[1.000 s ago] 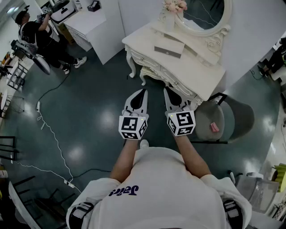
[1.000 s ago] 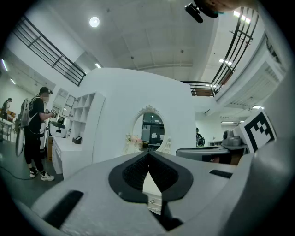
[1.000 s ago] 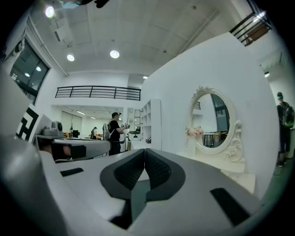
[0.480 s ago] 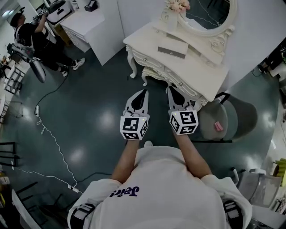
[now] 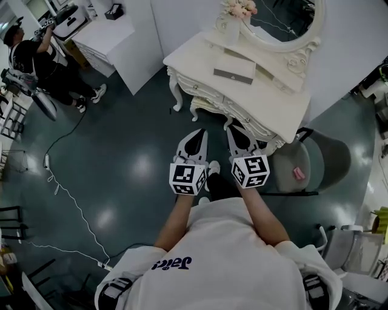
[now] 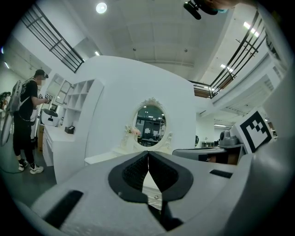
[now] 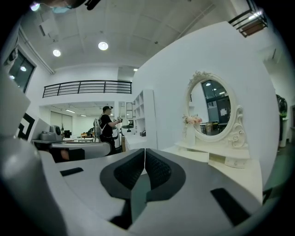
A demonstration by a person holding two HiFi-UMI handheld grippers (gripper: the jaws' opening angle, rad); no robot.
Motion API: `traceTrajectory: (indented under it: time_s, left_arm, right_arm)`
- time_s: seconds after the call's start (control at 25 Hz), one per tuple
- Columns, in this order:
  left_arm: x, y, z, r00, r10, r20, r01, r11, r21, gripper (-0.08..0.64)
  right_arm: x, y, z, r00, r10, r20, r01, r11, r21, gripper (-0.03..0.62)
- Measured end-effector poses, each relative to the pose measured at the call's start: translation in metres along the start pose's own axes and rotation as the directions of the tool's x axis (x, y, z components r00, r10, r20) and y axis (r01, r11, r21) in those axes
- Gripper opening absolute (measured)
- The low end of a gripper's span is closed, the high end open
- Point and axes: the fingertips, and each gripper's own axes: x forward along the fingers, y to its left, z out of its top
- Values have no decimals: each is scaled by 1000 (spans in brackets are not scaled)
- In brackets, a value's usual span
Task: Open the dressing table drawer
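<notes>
A cream dressing table [image 5: 273, 100] with carved legs and an oval mirror [image 5: 285, 24] stands ahead against the white wall. Its drawers [image 5: 242, 118] run along the near front edge, all closed. My left gripper [image 5: 195, 140] hovers over the floor just short of the table's front, jaws shut and empty. My right gripper [image 5: 238, 134] is beside it, tips close under the table's front edge, also shut with nothing held. In the left gripper view the left gripper [image 6: 148, 154] points at the table [image 6: 110, 156] and mirror [image 6: 151, 124]. The right gripper [image 7: 145, 152] sees the tabletop [image 7: 226, 168] to its right.
A grey round stool [image 5: 306, 160] with a pink item on it sits right of the table. A box [image 5: 233, 66] and flower vase [image 5: 233, 12] rest on the tabletop. A white counter [image 5: 118, 36] stands at left; a person [image 5: 36, 57] works there. Cables [image 5: 66, 187] trail over the dark floor.
Both grippers have moved forward and slightly down toward the table's front, and the table now sits closer. Jaws stayed shut.
</notes>
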Motion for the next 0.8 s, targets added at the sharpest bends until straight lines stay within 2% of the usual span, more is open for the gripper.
traceTrajectory:
  time_s: [0.16, 0.36, 0.52, 0.8]
  left_arm:
    - [44, 23, -4, 1000, -14, -10, 14, 1000, -1, 15]
    - [120, 52, -9, 997, -63, -43, 63, 998, 7, 15]
    - [189, 74, 2, 992, -114, -52, 115, 993, 17, 15]
    - [298, 83, -3, 981, -182, -69, 183, 983, 8, 15]
  right_arm:
    - [39, -28, -3, 1000, -20, -6, 21, 1000, 15, 15]
    - [103, -80, -7, 998, -61, -15, 62, 995, 83, 15]
    - [159, -125, 9, 996, -93, -1, 92, 987, 129, 15]
    - [221, -210, 10, 988, -152, -37, 156, 973, 168, 15]
